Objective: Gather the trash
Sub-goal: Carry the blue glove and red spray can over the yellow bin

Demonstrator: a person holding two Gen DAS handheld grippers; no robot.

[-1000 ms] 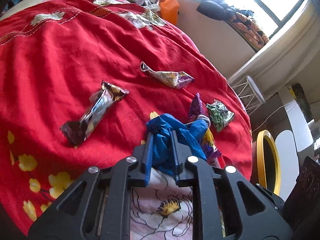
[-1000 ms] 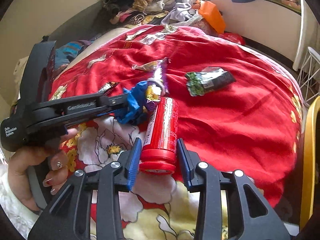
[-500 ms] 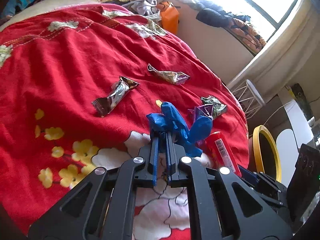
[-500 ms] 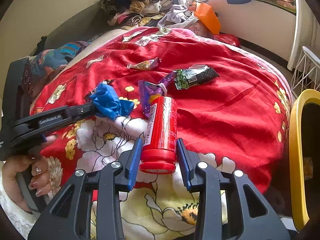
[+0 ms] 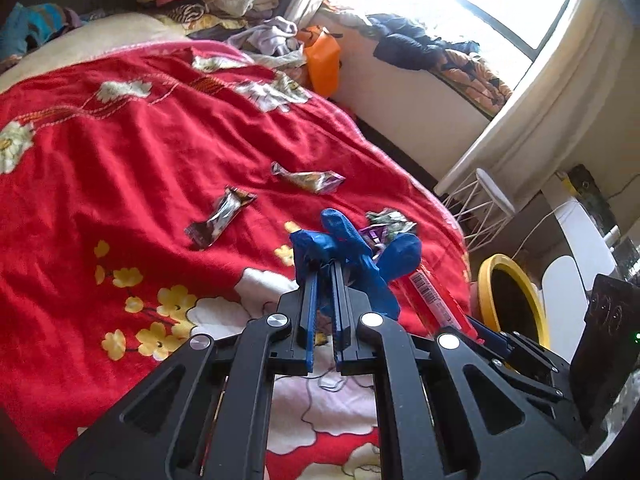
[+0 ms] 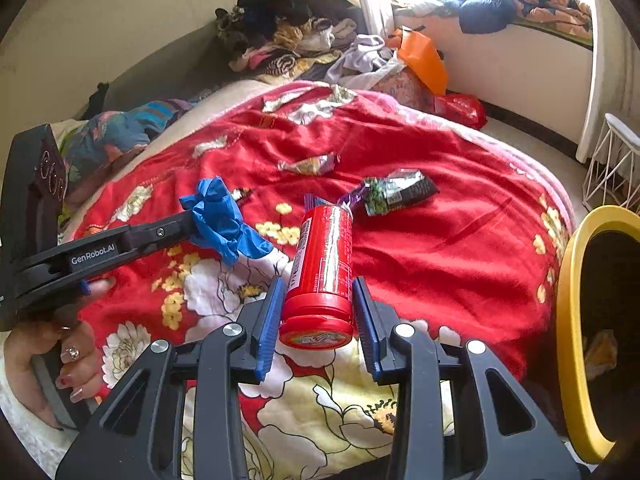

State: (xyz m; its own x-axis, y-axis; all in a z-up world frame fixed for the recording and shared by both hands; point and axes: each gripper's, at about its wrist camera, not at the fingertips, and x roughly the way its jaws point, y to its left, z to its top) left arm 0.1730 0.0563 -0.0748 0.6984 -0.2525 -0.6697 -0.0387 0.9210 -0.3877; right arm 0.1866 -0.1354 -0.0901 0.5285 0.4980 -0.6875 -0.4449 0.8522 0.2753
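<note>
My left gripper (image 5: 323, 280) is shut on a crumpled blue glove (image 5: 352, 248) and holds it above the red bedspread; it also shows in the right wrist view (image 6: 222, 216). My right gripper (image 6: 318, 300) is shut on a red canister (image 6: 322, 272), which also shows in the left wrist view (image 5: 432, 304). Wrappers lie on the bed: a dark bar wrapper (image 5: 220, 220), a gold-purple one (image 5: 308, 178), a green one (image 6: 396, 192) and a purple one (image 6: 340, 200).
A yellow-rimmed bin (image 6: 576, 320) stands at the bed's right edge, also in the left wrist view (image 5: 512, 300). A white wire stand (image 5: 480, 200) is on the floor. Clothes (image 6: 288, 40) and an orange bag (image 6: 424, 60) are piled at the far end.
Both grippers have pulled back and up from the wrappers with their loads. The glove has lifted off the bedspread, and the yellow bin has come further into view at the right.
</note>
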